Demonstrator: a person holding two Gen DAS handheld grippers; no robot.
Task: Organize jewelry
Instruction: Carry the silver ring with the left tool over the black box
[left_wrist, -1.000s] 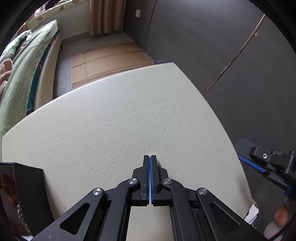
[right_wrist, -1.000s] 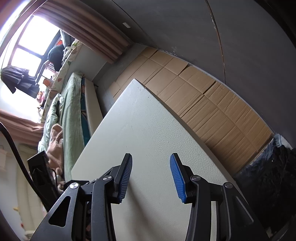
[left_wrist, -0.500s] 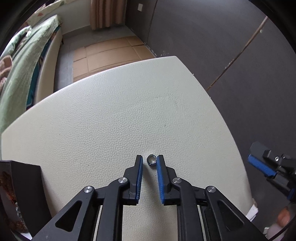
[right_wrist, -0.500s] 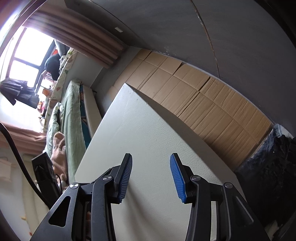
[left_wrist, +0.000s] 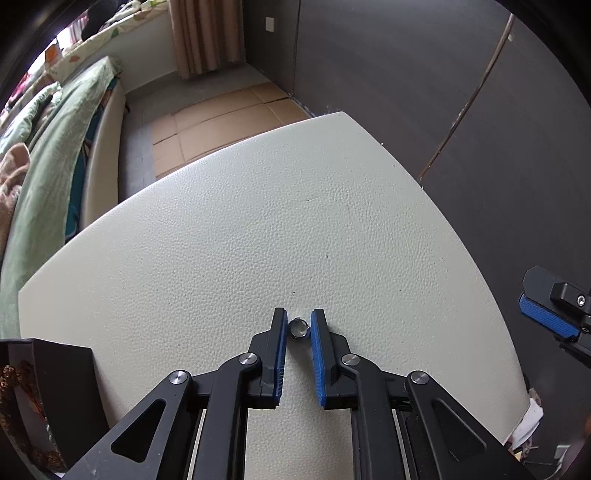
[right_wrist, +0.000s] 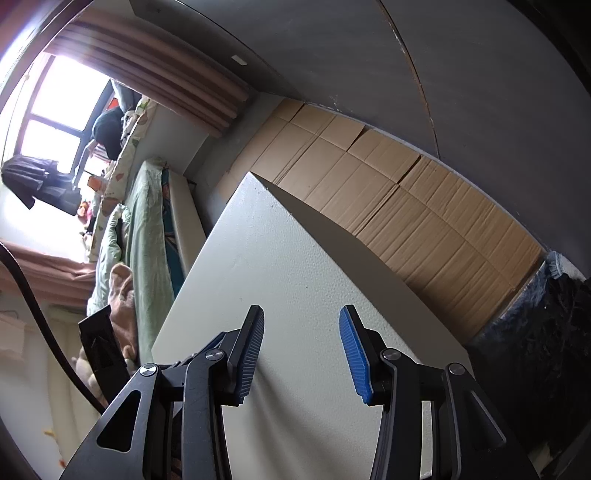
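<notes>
Since a second ago my left gripper (left_wrist: 299, 325) has parted from fully together and is now closing around a small silver ring (left_wrist: 297, 328) near the desk's (left_wrist: 258, 229) near edge, pads almost touching it. Far left, the black jewelry box (left_wrist: 55, 387). My right gripper (right_wrist: 301, 339) hangs apart, empty, farther away.

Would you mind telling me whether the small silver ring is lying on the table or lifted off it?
Cannot tell for sure: the ring sits between the left gripper fingertips, whose jaws are closing, right at the white table.
</notes>
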